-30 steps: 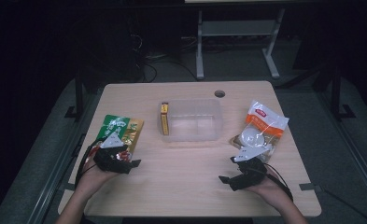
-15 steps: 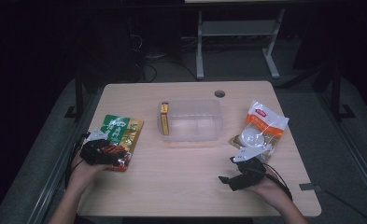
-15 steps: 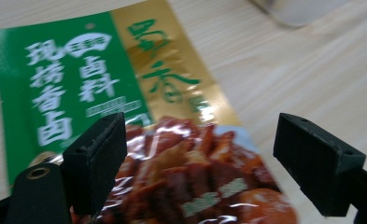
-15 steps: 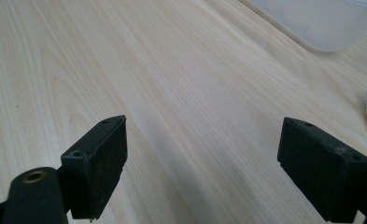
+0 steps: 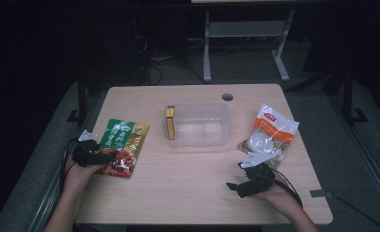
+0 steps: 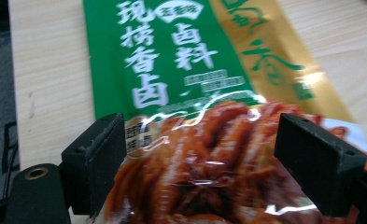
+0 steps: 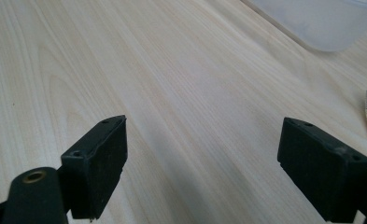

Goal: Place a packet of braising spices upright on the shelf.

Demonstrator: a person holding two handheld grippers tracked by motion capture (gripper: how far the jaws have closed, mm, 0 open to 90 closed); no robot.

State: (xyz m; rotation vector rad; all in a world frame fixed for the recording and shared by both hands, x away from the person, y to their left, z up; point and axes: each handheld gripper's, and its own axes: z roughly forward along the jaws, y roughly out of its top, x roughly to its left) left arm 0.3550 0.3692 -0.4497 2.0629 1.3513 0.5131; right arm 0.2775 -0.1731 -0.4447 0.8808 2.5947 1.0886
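- The green and gold food bag [image 5: 121, 146] lies flat on the left part of the surface [image 5: 187, 188], w/ its left side close to the surface's left edge.
- Lots of bare wood in the middle and near part of the surface, btwn the two hands, so there is room to move there.
- A clear plastic box [image 5: 199, 124] sits in the middle, a bit far, w/ a small yellow packet [image 5: 170, 123] standing up inside at its left wall.
- A white and orange bag [image 5: 270, 134] lies on the right part, near the right edge.
- A round hole [image 5: 227, 96] is at the far edge of the surface.
- The surface is light wood. The room around it is dark, w/ grey floor, cables and a metal stand [image 5: 245, 43] far behind.
- Left tool [image 5: 93, 155] is at the near left end of the food bag. In the left tool view its jaws are wide open, one on each side of the red picture part of the food bag [image 6: 204, 140]. They don't pinch it. Can't tell if they touch it.
- Right tool [image 5: 248, 182] is on the near right, just near of the white and orange bag, not touching it. Its jaws are wide open w/ nothing btwn them, just bare wood below.
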